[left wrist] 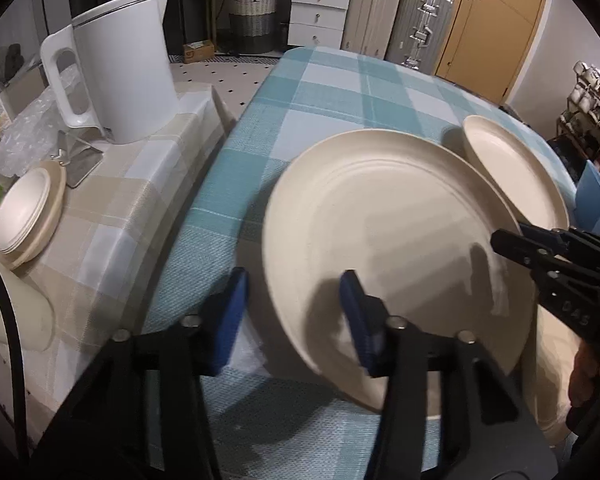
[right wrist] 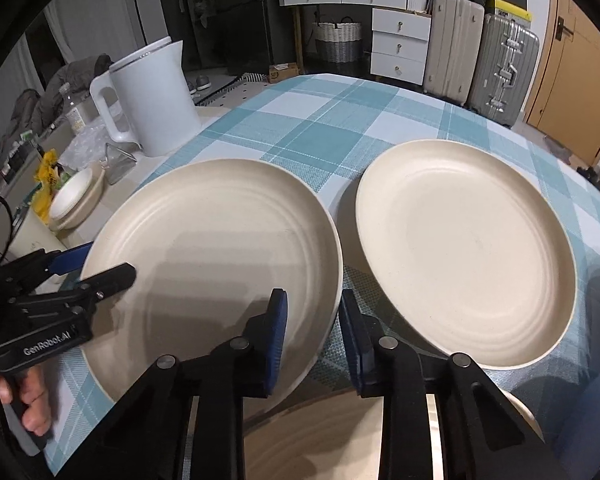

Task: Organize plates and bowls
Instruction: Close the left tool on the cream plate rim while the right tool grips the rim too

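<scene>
Gripping one plate from both sides, a person works at a worktop (right wrist: 320, 120) covered in a teal and white checked cloth.

Two large cream plates lie side by side on it. The left plate (right wrist: 220, 240) is the one being handled. The right plate (right wrist: 468, 248) sits just beside it, untouched, and the two rims are very close.

The right gripper (right wrist: 313, 298) straddles the near right rim of the left plate. One blue-padded finger sits inside the plate and one outside, and they are clenched on the rim.

The left gripper (left wrist: 294, 280) straddles the near left rim of the same plate. One finger is over the plate's inside and the other is outside the edge. I cannot tell whether these fingers are pressing on the rim or only bracketing it. A hand (right wrist: 32, 400) holds this gripper's handle at the near left.

Further left, a lower surface in a beige checked cloth carries a white kettle (left wrist: 120, 68). Nearer on that surface is a stack of small cream dishes (left wrist: 24, 212).

Beyond the worktop stand white drawers (right wrist: 398, 46), a woven basket (right wrist: 338, 40) and two suitcases (right wrist: 500, 64).
</scene>
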Demonstrator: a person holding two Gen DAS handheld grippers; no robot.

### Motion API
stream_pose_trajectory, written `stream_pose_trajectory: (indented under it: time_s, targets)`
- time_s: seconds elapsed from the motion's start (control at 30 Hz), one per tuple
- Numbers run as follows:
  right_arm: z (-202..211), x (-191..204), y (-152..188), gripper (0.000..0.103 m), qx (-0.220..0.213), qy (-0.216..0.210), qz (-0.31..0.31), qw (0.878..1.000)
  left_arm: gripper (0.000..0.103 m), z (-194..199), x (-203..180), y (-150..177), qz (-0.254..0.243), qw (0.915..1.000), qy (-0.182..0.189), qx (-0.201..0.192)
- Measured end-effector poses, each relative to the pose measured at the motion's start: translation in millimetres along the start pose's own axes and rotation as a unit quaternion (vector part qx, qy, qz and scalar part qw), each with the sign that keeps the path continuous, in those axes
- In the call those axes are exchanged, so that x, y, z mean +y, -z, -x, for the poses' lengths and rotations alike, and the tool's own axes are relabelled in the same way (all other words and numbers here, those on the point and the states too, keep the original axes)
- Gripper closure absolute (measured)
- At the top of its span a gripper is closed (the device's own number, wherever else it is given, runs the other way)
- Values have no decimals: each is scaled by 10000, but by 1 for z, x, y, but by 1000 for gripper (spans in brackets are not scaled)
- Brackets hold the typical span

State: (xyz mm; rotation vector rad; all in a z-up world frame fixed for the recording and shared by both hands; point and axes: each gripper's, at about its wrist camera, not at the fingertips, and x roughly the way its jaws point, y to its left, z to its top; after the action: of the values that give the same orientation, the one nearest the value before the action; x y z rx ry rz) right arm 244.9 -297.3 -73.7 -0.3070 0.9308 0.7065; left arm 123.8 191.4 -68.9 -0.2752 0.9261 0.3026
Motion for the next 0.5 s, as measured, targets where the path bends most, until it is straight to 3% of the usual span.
stream_pose_trajectory:
  time_s: [0.07, 0.5]
  targets:
    - [0, 1, 0, 82, -13, 63, 23, 10000, 74, 0, 0, 0, 52, 9999, 110, -18]
    - [0, 3, 0, 86, -45, 259, 66, 9996, 78, 3, 0, 1, 138, 9998, 143, -9]
